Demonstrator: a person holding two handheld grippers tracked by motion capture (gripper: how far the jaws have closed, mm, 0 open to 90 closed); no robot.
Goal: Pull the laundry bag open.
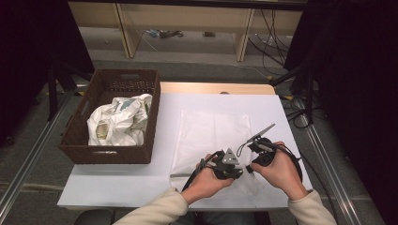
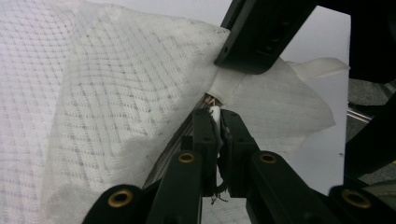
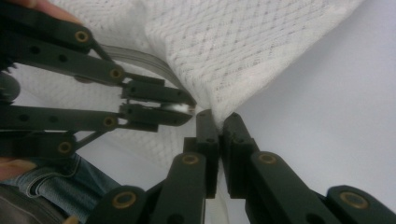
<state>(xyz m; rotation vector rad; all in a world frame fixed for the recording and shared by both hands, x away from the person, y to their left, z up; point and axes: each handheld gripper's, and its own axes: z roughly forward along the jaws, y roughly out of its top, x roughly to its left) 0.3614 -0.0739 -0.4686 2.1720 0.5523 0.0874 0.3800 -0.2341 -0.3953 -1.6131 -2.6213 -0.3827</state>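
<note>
A: Left to right, quick. What's furthest left of the mesh bag?

B: A brown wicker basket (image 1: 110, 150), off the mesh bag's left edge, with crumpled white bags (image 1: 119, 119) inside. It sits on the white table (image 1: 117, 185).

A: The mesh bag itself?

B: The white mesh laundry bag (image 1: 213, 131) lies flat on the table, right of the basket. Its near right corner is lifted where both my grippers meet.

A: Left gripper?

B: My left gripper (image 2: 218, 122) is at that corner, jaws pinched narrow on a small white zipper tab (image 2: 215, 112) at the end of the bag's zipper (image 2: 170, 149). From the right gripper view it (image 3: 189, 109) comes in sideways, tips against the bag's edge.

A: Right gripper?

B: My right gripper (image 3: 219, 122) is just right of the left one, jaws clamped nearly together on the bag's corner fabric (image 3: 224, 93). From the left gripper view one of its jaws sits on the cloth just above my tips.

A: From above?

B: My left hand (image 1: 209, 180) and right hand (image 1: 279, 171) are close together at the bag's near edge.
</note>
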